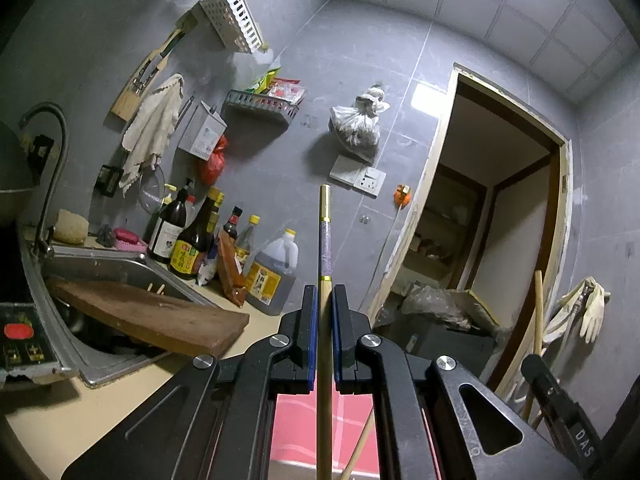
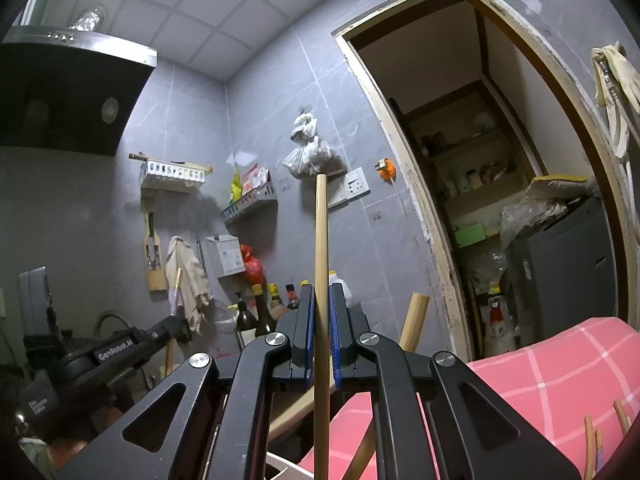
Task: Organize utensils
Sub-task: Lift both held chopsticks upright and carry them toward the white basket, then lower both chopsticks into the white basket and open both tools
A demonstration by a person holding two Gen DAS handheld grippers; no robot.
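My left gripper (image 1: pixel 324 292) is shut on a wooden chopstick (image 1: pixel 325 240) with gold bands and a purple patterned part near its far end. It sticks straight forward out of the jaws, towards the grey tiled wall. My right gripper (image 2: pixel 321 292) is shut on a plain wooden chopstick (image 2: pixel 321 232) that also stands straight out past its blue pads (image 2: pixel 335 320). The left gripper (image 2: pixel 132 350) shows at the lower left of the right wrist view, its chopstick tip (image 2: pixel 176 288) raised. A white slotted utensil rack (image 1: pixel 234 20) hangs high on the wall, left of the left gripper.
A sink (image 1: pixel 104 276) with a wooden cutting board (image 1: pixel 160 316) and a tap (image 1: pixel 48 168) lies at the left, several sauce bottles (image 1: pixel 192 240) beside it. A pink checked cloth (image 2: pixel 540 380) lies below both grippers. A thick wooden stick (image 2: pixel 414 320) and a doorway (image 1: pixel 492 220) are at the right.
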